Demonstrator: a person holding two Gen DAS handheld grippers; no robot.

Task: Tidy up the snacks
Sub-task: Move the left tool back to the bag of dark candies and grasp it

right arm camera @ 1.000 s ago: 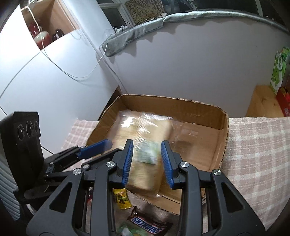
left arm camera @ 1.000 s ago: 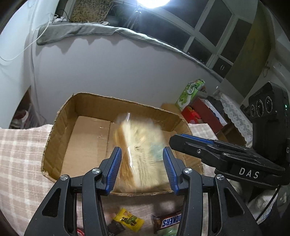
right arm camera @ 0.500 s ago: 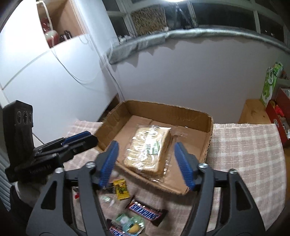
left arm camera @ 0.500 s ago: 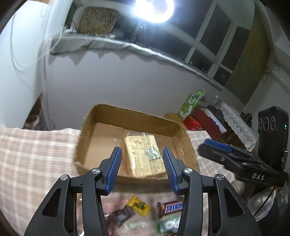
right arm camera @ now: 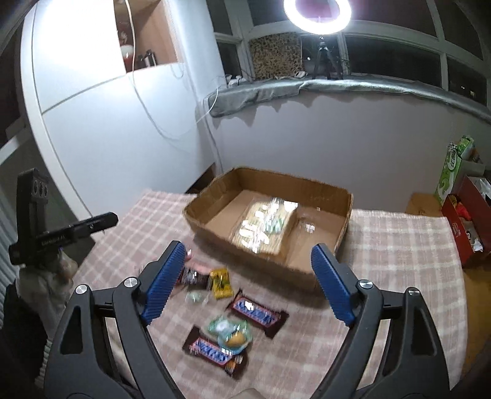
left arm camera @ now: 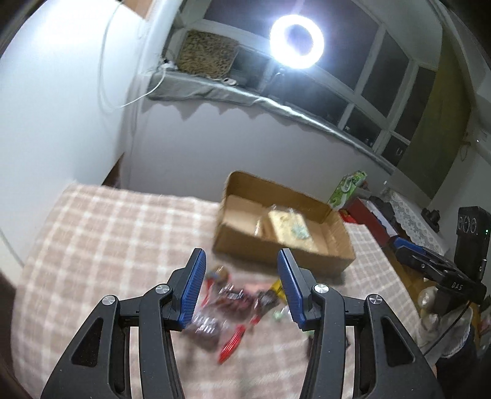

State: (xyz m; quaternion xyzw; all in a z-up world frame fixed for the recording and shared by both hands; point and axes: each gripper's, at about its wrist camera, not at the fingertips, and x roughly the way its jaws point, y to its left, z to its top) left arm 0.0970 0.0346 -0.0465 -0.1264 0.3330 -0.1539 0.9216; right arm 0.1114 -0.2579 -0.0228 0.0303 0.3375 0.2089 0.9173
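A shallow cardboard box (right arm camera: pixel 343 196) stands on the checked cloth; it also shows in the left wrist view (left arm camera: pixel 276 261). A clear-wrapped bread pack (right arm camera: pixel 264 227) lies flat inside it, also seen in the left wrist view (left arm camera: pixel 290 228). Loose snacks lie in front of the box: two Snickers bars (right arm camera: pixel 257 311) (right arm camera: pixel 214 351), a yellow packet (right arm camera: pixel 220 284), a green-wrapped sweet (right arm camera: pixel 230 331), and blurred red and dark wrappers (left arm camera: pixel 227 304). My left gripper (left arm camera: pixel 241 290) is open and empty above the wrappers. My right gripper (right arm camera: pixel 245 282) is wide open and empty above the snacks.
The table's checked cloth (right arm camera: pixel 399 245) ends at the wall behind the box. A green carton (right arm camera: pixel 454 165) and a red box (right arm camera: pixel 466 214) stand off the table at right. A ring light (right arm camera: pixel 317 12) shines above the window ledge.
Both grippers have drawn back and up from the box, leaving the bread pack lying inside it. The right gripper has opened wide. The left view has swung left.
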